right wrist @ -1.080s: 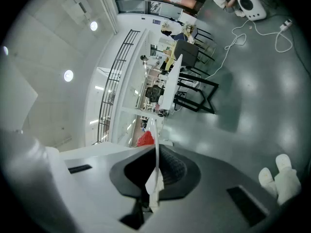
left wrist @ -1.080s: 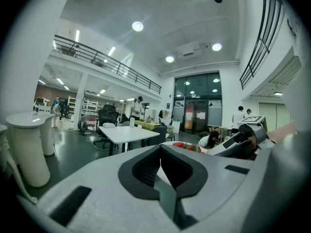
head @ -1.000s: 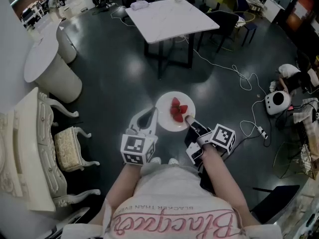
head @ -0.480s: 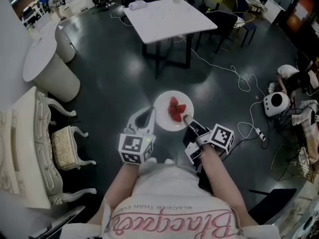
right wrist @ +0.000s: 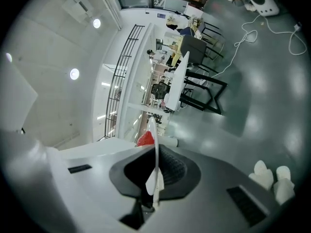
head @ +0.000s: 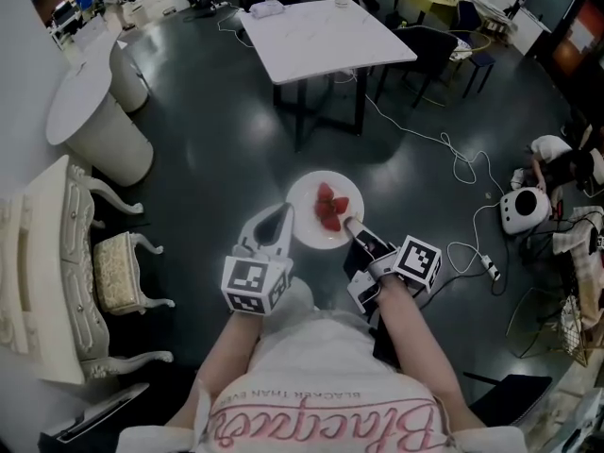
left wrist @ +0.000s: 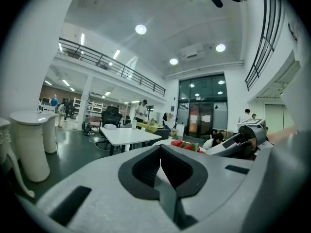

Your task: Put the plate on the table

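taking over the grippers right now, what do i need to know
Right gripper: shut on the near rim of the plate, holding it over the floor.
Left gripper: jaws together, empty, tips beside the plate's left rim.
Strawberries lie on the plate; the white table is ahead.
Done: plate in hand.
Left: carry it over, set it down, release.

Dark, glossy floor [head: 217, 168] spreads wide here, catching pale glare. Up ahead stands a white square table [head: 321, 41] on black legs, with a black chair [head: 429, 41] just beside it. Over on the left is a round white pedestal table [head: 94, 125] with a second behind it, and nearer, an ornate cream chair [head: 113, 272] with a cushioned seat. White cables [head: 453, 154] snake across the floor to the right. High white walls, a railed balcony [left wrist: 116, 67], round ceiling lights [left wrist: 141, 29], and tall dark glazed doors [left wrist: 201, 108] at the far end.
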`<move>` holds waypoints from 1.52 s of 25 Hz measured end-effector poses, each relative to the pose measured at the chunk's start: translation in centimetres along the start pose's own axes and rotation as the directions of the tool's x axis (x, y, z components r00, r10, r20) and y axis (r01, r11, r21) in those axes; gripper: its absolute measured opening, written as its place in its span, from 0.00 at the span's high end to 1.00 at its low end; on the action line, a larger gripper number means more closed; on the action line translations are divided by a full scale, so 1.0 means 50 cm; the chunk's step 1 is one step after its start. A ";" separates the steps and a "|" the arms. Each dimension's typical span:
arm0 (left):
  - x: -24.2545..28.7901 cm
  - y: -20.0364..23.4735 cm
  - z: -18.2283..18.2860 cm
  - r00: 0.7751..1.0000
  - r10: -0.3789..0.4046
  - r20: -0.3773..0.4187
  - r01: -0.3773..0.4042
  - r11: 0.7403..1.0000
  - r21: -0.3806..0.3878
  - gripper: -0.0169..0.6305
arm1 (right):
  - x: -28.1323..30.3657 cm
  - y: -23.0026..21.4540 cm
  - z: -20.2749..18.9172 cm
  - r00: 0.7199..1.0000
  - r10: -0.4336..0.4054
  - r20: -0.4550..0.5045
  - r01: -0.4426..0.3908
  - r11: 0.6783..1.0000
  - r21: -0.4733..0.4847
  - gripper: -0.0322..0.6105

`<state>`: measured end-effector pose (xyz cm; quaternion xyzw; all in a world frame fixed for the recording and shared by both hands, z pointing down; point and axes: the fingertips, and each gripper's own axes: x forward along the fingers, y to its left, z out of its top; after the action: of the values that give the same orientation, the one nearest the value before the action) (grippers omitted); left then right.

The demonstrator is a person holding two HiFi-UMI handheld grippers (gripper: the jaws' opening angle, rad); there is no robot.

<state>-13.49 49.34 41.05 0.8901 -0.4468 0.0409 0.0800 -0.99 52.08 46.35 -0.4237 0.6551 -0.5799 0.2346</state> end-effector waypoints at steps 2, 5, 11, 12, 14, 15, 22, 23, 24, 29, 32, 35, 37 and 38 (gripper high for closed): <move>0.011 0.011 0.002 1.000 0.007 0.003 -0.007 1.000 -0.009 0.97 | 0.010 -0.003 0.011 1.000 0.001 0.001 -0.001 1.000 0.007 0.93; 0.033 0.024 -0.002 1.000 0.007 0.001 -0.007 1.000 -0.014 0.97 | 0.029 -0.007 0.029 1.000 0.014 0.007 -0.014 1.000 0.012 0.93; 0.124 0.068 0.004 1.000 -0.012 -0.002 0.012 1.000 -0.025 0.97 | 0.097 -0.006 0.089 0.999 0.034 0.023 -0.034 0.999 0.003 0.93; 0.143 0.078 0.005 1.000 -0.017 -0.004 0.017 1.000 -0.024 0.97 | 0.112 -0.008 0.102 0.999 0.039 0.035 -0.039 0.999 0.010 0.93; 0.180 0.101 0.011 1.000 -0.027 -0.004 0.027 0.999 -0.020 0.97 | 0.142 -0.015 0.129 0.998 0.039 0.054 -0.039 0.999 0.015 0.93; 0.199 0.115 0.016 1.000 -0.030 -0.002 0.030 0.999 -0.019 0.97 | 0.159 -0.017 0.143 0.998 0.035 0.059 -0.036 0.999 0.011 0.93; 0.330 0.214 0.050 0.998 -0.053 -0.023 0.053 0.998 -0.025 0.97 | 0.290 -0.007 0.228 0.997 0.019 0.081 -0.020 1.000 0.022 0.93; 0.347 0.225 0.054 0.998 -0.057 -0.023 0.057 0.998 -0.024 0.97 | 0.307 -0.007 0.240 0.996 0.016 0.084 -0.018 1.000 0.022 0.93; 0.364 0.238 0.057 0.998 -0.061 -0.024 0.060 0.998 -0.024 0.97 | 0.325 -0.007 0.252 0.996 0.015 0.088 -0.017 1.000 0.022 0.93; 0.449 0.318 0.065 0.997 -0.074 -0.036 0.073 0.997 -0.023 0.97 | 0.428 -0.014 0.302 0.995 0.004 0.100 -0.007 0.999 0.035 0.93; 0.496 0.365 0.075 0.997 -0.074 -0.036 0.073 0.997 -0.022 0.97 | 0.487 -0.015 0.331 0.995 -0.005 0.101 0.000 0.999 0.042 0.93; 0.541 0.404 0.079 0.996 -0.076 -0.040 0.075 0.997 -0.022 0.97 | 0.541 -0.011 0.365 0.994 0.004 0.109 -0.007 0.999 0.031 0.93; 0.566 0.425 0.084 0.996 -0.077 -0.040 0.076 0.997 -0.025 0.97 | 0.570 -0.008 0.382 0.994 0.005 0.112 -0.008 1.000 0.027 0.93; 0.578 0.435 0.087 0.996 -0.077 -0.037 0.076 0.997 -0.026 0.96 | 0.583 -0.007 0.388 0.994 0.004 0.110 -0.007 1.000 0.026 0.93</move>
<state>-13.64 12.98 43.24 0.9046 -0.4113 0.0491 0.1011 -0.88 17.08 47.86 -0.4500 0.6347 -0.5637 0.2773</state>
